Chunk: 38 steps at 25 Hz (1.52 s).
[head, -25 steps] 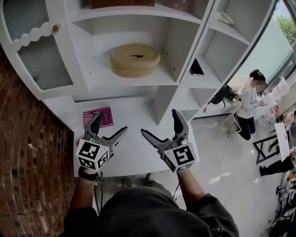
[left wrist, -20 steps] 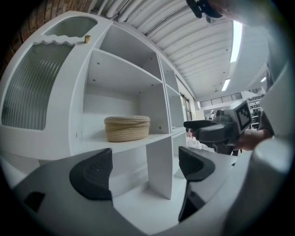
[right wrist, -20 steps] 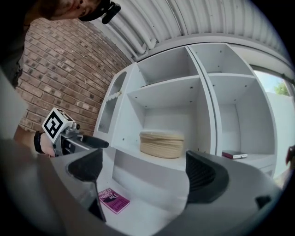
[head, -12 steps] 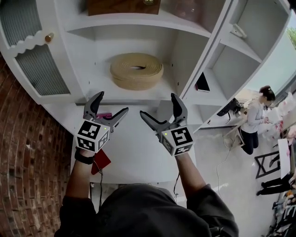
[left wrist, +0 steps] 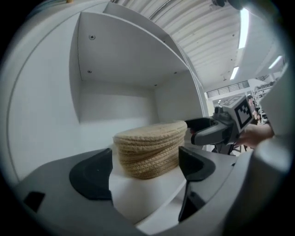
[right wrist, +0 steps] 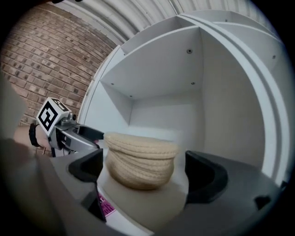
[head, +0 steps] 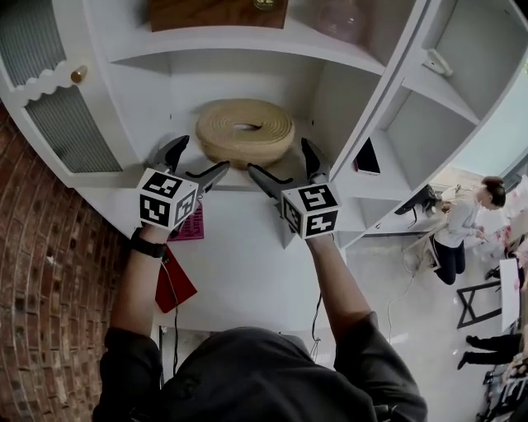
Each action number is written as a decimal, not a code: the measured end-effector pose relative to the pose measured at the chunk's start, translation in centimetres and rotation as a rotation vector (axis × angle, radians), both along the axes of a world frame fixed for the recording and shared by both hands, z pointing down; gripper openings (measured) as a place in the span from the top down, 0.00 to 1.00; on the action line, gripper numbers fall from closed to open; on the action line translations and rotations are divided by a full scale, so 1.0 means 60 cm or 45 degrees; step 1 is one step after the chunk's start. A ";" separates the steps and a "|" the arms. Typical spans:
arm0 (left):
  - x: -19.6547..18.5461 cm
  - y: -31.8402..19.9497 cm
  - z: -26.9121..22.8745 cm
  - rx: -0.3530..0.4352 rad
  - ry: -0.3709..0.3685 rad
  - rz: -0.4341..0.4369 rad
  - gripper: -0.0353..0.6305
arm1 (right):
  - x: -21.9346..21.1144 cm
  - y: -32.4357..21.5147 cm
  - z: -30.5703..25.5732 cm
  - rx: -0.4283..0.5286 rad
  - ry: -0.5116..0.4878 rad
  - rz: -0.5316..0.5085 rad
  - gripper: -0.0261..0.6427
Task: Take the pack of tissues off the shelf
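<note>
Though raised in the last second from lower ledge [head: 239,255] to woven coil [head: 245,129], hover with left gripper [head: 202,155] and right gripper [head: 279,157] gaping empty, overshooting the pink pack of tissues [head: 191,224] lying on that ledge.

Your left tongs [head: 200,157] hide most of the pink tissue pack [head: 192,224] below the woven basket [head: 245,132]; the wooden box [head: 219,12] above the basket is cropped.
</note>
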<state>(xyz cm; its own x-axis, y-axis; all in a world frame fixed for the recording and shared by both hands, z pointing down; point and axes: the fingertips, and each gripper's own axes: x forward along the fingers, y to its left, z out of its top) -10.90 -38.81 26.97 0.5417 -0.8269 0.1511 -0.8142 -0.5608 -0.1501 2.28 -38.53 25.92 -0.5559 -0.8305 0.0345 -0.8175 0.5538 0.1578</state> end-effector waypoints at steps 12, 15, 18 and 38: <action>0.020 -0.074 0.019 -0.192 -0.031 0.085 0.25 | -0.022 -0.082 0.025 -0.230 0.091 -0.006 0.13; 0.026 -0.083 0.029 -0.215 -0.093 0.066 0.25 | -0.030 -0.091 0.033 -0.294 0.107 -0.022 0.13; 0.033 -0.090 0.034 -0.217 -0.149 0.040 0.25 | -0.032 -0.096 0.040 -0.310 0.148 -0.001 0.16; 0.038 0.087 0.035 -0.101 -0.129 0.023 0.25 | -0.030 0.075 0.042 -0.208 0.109 -0.051 0.18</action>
<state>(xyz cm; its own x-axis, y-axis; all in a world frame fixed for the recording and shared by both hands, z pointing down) -8.60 -33.58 29.05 0.5347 -0.8006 0.2705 -0.7870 -0.5883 -0.1859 0.45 -34.02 28.46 -0.5775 -0.7874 0.2156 -0.7818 0.6095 0.1315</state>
